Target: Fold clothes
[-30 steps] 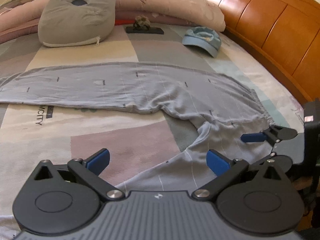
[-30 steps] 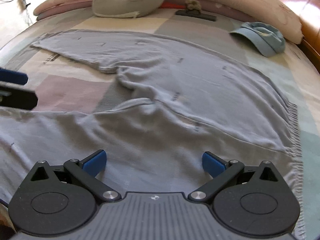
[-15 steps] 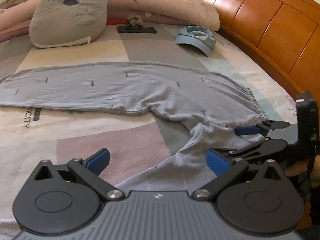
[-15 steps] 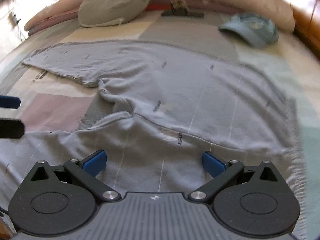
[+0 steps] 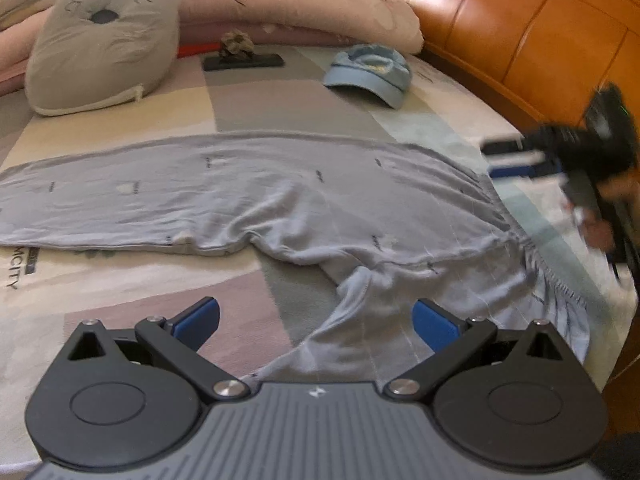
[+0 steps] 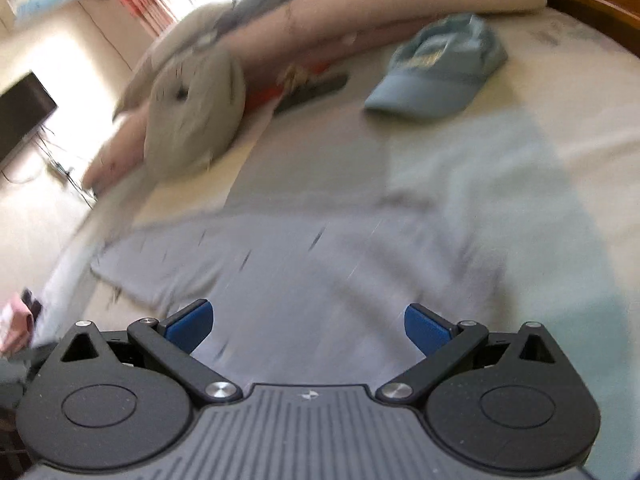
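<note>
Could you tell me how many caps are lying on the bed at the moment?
1. A light blue cap lies near the far pillows, beyond the grey trousers, close to the wooden headboard. More could sit outside both views.

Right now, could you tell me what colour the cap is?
Light blue; the cap shows best in the left wrist view.

- Grey trousers [image 5: 304, 196]: light grey w/ small dark marks, lying flat & unfolded on bed.
- One leg stretched straight out to the left; other leg bends toward the near edge.
- Gathered waistband at right, wrinkled.
</note>
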Action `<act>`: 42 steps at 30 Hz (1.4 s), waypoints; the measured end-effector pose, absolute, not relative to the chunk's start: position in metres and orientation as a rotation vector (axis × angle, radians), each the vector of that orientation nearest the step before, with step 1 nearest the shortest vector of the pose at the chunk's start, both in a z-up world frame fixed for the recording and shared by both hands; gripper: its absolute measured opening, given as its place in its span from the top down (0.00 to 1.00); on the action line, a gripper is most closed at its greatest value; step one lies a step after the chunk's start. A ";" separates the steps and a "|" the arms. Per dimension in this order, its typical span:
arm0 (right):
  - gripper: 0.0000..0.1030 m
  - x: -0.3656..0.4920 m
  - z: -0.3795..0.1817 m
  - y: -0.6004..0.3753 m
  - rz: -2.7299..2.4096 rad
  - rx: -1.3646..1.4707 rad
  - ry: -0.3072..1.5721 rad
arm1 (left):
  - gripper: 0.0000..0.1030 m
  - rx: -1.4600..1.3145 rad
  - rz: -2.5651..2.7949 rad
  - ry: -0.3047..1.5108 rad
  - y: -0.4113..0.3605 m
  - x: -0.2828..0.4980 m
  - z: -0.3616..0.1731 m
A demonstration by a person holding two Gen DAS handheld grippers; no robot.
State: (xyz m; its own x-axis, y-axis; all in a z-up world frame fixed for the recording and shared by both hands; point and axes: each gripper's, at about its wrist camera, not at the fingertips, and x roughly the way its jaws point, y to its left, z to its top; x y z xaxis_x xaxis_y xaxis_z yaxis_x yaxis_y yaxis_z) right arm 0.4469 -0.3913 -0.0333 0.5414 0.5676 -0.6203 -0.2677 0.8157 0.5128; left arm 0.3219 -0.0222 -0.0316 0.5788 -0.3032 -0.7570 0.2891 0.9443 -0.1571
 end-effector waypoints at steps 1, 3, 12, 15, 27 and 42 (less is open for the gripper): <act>0.00 0.461 -0.037 -0.403 0.522 0.410 0.882 | 0.01 -0.010 -0.352 0.896 -0.026 0.323 -0.032; 0.00 0.490 -0.049 -0.426 0.554 0.487 0.937 | 0.01 0.002 -0.360 0.910 -0.031 0.323 -0.033; 0.00 0.559 -0.090 -0.448 0.752 0.651 1.094 | 0.01 0.030 -0.376 0.971 -0.052 0.324 -0.039; 0.00 0.574 -0.097 -0.443 0.841 0.692 1.124 | 0.01 0.036 -0.385 0.985 -0.058 0.323 -0.039; 0.00 0.573 -0.100 -0.434 1.033 0.675 1.224 | 0.01 0.021 -0.350 1.016 -0.063 0.324 -0.034; 0.15 0.597 -0.115 -0.436 1.090 0.761 1.219 | 0.01 -0.014 -0.324 1.042 -0.059 0.323 -0.041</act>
